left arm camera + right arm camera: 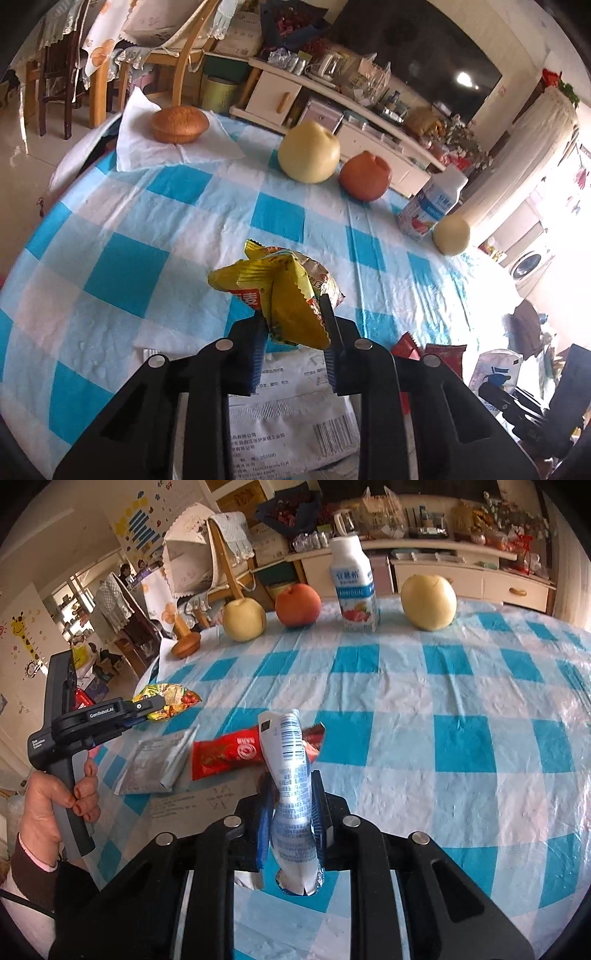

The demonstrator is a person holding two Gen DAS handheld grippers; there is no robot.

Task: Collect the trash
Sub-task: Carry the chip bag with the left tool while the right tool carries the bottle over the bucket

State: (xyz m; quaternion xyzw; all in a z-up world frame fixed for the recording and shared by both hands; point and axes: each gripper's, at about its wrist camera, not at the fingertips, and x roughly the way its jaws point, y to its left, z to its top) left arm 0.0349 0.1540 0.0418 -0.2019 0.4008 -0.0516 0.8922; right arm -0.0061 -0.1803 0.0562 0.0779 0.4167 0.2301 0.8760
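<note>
Left gripper clamped on crumpled yellow snack wrapper; right gripper clamped on silver-blue foil wrapper, above red wrapper on checked tablecloth.

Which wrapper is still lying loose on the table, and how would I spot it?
On the blue-and-white checked tablecloth, look at the near edge, between the two grippers. The red wrapper lies flat there, beside a grey foil packet. It is the only red one: the left gripper holds a yellow wrapper, the right gripper a blue-and-white one.
</note>
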